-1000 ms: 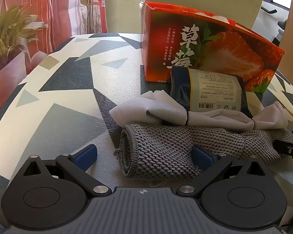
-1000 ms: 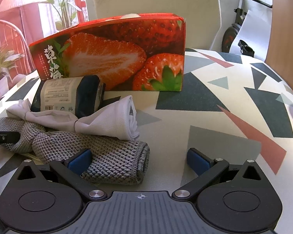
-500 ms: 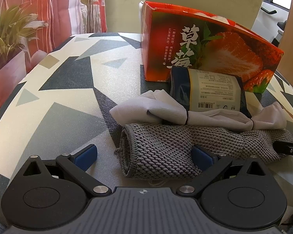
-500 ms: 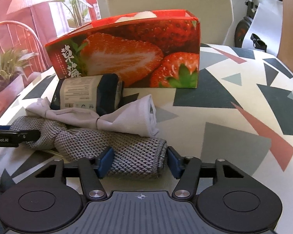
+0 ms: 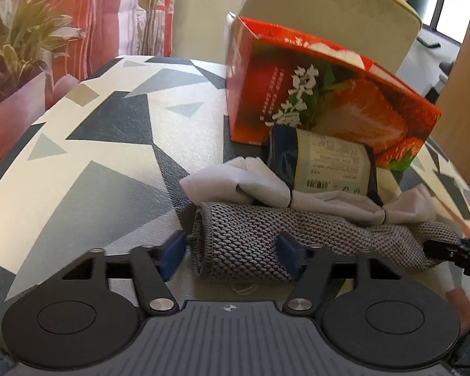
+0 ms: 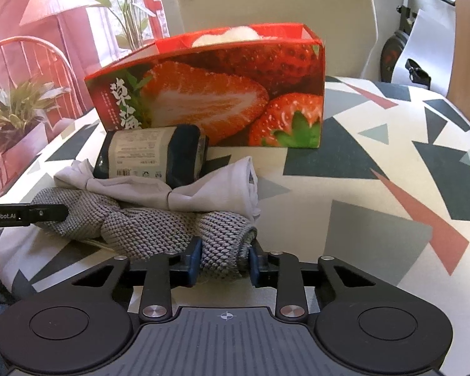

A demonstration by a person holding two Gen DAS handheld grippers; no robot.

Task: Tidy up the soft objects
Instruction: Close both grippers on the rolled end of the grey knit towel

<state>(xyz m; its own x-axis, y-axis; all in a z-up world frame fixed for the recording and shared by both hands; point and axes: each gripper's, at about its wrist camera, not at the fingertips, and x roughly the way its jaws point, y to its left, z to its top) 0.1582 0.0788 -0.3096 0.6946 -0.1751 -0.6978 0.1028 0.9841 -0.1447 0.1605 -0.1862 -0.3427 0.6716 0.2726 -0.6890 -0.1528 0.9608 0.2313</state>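
Observation:
A long grey knitted cloth lies rolled across the patterned table. My left gripper straddles its left end, jaws closing, and the left pad stands just off the cloth. My right gripper is closing on the other end, and both blue pads squeeze the roll. A white cloth tied with bands lies just behind it. Behind that, a dark blue labelled pack leans against the red strawberry box.
Something white shows above the rim of the open strawberry box. A pale chair back stands behind the table. A potted plant is off the table's left edge. Bare tabletop lies left of the cloths.
Both grippers' jaws have narrowed from wide open. The right pads now pinch the grey cloth's end, and the left pads have drawn in around the other end. Neither cloth has shifted.

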